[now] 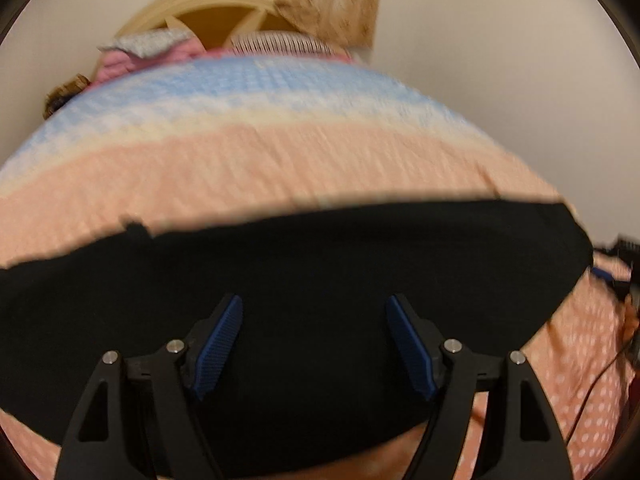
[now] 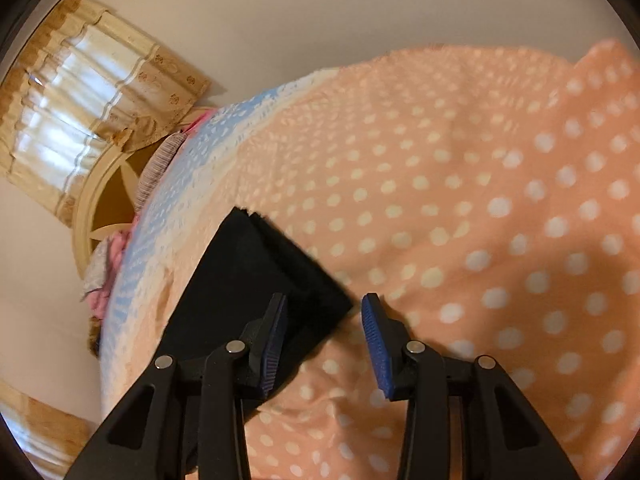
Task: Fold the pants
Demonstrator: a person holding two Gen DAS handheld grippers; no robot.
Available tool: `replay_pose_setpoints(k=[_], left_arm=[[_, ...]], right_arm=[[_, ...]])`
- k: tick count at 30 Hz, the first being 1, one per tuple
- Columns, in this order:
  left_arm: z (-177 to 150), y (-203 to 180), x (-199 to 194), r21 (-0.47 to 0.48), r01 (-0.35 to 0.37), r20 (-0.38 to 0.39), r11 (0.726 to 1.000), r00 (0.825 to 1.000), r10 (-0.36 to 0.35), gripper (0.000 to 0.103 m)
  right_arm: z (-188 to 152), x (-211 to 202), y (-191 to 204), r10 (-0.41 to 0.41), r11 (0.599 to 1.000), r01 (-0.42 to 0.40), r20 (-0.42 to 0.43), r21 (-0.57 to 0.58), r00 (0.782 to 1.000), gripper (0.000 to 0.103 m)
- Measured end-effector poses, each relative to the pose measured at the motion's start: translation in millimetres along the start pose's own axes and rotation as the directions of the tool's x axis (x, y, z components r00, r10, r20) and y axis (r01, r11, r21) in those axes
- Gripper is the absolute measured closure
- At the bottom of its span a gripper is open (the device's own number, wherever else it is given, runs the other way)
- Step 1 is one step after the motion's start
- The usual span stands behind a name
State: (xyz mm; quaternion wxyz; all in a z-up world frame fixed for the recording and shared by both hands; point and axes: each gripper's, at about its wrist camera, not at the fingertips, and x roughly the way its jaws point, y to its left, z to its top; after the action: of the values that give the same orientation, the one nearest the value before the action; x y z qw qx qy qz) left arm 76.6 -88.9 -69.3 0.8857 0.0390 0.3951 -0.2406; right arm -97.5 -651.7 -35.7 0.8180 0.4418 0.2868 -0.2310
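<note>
The black pants (image 1: pixel 320 264) lie flat on a peach and blue dotted bedspread (image 1: pixel 280 152). My left gripper (image 1: pixel 314 308) is open and empty, low over the middle of the pants, with blue pads (image 1: pixel 218 344) spread wide. In the right wrist view the pants (image 2: pixel 256 276) show as a folded dark slab with one corner near the fingers. My right gripper (image 2: pixel 324 308) is open and empty, with the corner of the pants between its blue fingertips (image 2: pixel 374 332) and the bedspread (image 2: pixel 480 208) beyond.
A cream headboard (image 1: pixel 216 4) and pillows (image 1: pixel 280 42) stand at the far end of the bed. A curtained window (image 2: pixel 80 92) is behind it. A dark device with cables (image 1: pixel 620 264) lies at the right edge of the bed.
</note>
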Motion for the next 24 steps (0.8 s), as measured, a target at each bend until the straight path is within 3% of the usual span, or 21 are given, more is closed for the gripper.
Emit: replay_pose_setpoints(k=[1,3,7,10,14,15,16,17,21,24], left_arm=[[-7,-9,-5,0.034,-0.038,0.042,0.999,0.998,0.036,0.024],[-9,-15,-10,0.062,-0.027,0.037,0.998,0.999,0.024,0.024],[-12,-16,-19,0.054,0.015,0.015,0.998,1.0,-0.016,0.023],[-12,-16,-21,0.067,0.024,0.005,0.997,1.0,-0.025,0.023],[-11,3,-24,-0.011,0.038,0.0,0.999,0.999,-0.038,0.023],[-10,7,-25,-0.026,0.034,0.001,0.999,0.999,-0.034,0.023],[-10,12,-26,-0.041,0.028,0.004,0.999,1.0,-0.028,0.023],[-10,19,-30,-0.065,0.023,0.011,0.998,1.0,-0.022,0.023],[-6,41,-39,-0.136,0.04,0.034,0.99,0.999,-0.036,0.023],[-4,51,-44,-0.166,0.052,0.056,0.985,0.998,-0.043,0.023]], right_arm=[[-3,4,-2,0.012,1.0,-0.012,-0.015,-0.006,1.0,0.057],[-6,9,6,0.012,0.999,-0.012,-0.001,-0.053,1.0,0.044],[-9,10,17,0.125,0.992,-0.124,0.024,-0.035,0.992,0.042],[-9,17,23,0.017,1.0,-0.014,0.089,-0.027,0.996,0.043],[-12,27,36,-0.065,0.995,0.074,0.131,-0.067,0.989,0.043],[-12,29,40,-0.081,0.992,0.092,0.13,-0.087,0.988,0.048],[-13,30,42,-0.078,0.99,0.091,0.126,-0.104,0.989,0.062],[-13,31,42,-0.058,0.99,0.071,0.105,-0.121,0.993,0.091],[-12,25,48,-0.04,0.985,0.054,0.088,-0.161,0.995,0.091],[-16,-3,71,0.009,0.97,0.029,0.157,-0.239,0.988,0.091]])
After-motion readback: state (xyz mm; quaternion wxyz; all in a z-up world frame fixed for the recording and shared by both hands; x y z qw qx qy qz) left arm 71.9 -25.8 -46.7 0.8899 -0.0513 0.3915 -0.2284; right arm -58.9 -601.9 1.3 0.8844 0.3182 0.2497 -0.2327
